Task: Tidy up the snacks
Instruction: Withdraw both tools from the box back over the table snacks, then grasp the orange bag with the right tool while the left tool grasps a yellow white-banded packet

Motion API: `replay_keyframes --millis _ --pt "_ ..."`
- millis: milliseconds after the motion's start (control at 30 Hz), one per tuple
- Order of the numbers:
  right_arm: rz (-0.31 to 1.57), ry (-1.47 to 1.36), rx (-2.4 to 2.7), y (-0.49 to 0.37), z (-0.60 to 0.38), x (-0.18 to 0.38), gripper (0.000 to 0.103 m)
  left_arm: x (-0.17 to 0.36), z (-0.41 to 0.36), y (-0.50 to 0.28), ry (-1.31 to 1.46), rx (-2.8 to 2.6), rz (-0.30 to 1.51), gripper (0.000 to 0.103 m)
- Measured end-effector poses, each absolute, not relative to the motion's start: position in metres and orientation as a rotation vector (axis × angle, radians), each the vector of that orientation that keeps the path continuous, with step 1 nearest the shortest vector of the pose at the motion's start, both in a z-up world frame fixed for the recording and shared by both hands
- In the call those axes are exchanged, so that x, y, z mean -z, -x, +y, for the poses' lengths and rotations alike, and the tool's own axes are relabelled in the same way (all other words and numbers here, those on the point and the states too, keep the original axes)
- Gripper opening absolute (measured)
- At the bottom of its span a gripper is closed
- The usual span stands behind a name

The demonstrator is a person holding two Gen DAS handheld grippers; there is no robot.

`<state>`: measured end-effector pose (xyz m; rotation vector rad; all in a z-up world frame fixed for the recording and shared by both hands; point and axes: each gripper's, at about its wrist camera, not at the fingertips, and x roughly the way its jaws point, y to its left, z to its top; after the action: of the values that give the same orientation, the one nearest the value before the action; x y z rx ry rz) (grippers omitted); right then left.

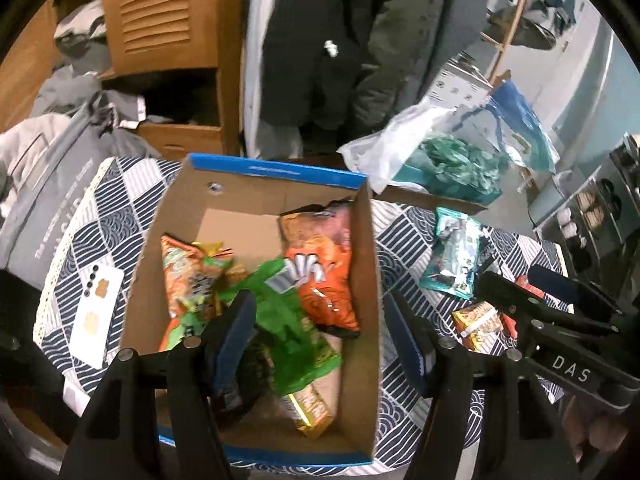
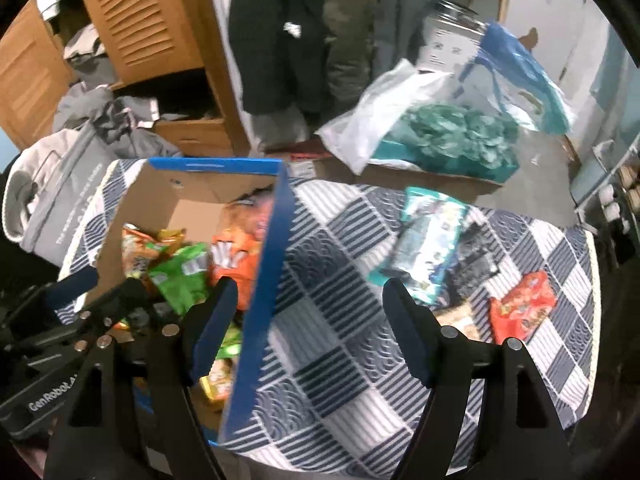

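Your left claw [image 1: 320, 336] hangs spread over the cardboard box [image 1: 372, 280], its pads pressing on nothing; one finger sits above the snacks and the other just outside the box's right wall. Your right claw [image 2: 310, 324] is spread too, straddling that same blue-edged wall of the box [image 2: 264, 280] with nothing pinched.

Inside the box, nearest you, lies a yellow packet [image 1: 312, 412], partly under a green bag [image 1: 288, 320]. Beyond the green bag rests an orange chip bag [image 1: 324, 276] against the right wall, and a smaller orange-and-green bag [image 1: 188, 276] lies toward the left wall.

Right of the box, on the checkered tabletop [image 2: 332, 360], a red snack pack [image 2: 520, 308] lies near you, with a dark packet [image 2: 476, 268] and a teal bag [image 2: 428, 240] farther back. Left of the box rests a white phone [image 1: 98, 312].

Past the box's far right corner, a second carton holds teal wrappers [image 2: 452, 136] under a white plastic bag [image 2: 380, 120]. Behind the box stand hanging coats [image 1: 332, 40] and a wooden louvred cabinet [image 1: 160, 12].
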<state>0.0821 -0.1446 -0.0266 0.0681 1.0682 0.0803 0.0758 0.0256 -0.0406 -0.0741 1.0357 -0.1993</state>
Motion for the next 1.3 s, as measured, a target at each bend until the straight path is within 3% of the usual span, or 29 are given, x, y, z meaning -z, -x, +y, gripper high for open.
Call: replay_keyframes --millis 100,767,1300 --pt "1.077 -0.066 -0.048 -0.079 -0.168 0.03 0.075 0.041 0.008 -0.076 0.043 0.215 1.033 0.073" --pt "1.193 -0.289 0.207 -0.06 -0.343 0.085 0.078 0.07 -0.135 -0.088 -0.139 0.384 1.07 0.073" --pt "1.24 -0.469 0.379 -0.059 -0.431 0.128 0.081 0.109 -0.202 -0.108 -0.169 0.468 1.112 0.073"
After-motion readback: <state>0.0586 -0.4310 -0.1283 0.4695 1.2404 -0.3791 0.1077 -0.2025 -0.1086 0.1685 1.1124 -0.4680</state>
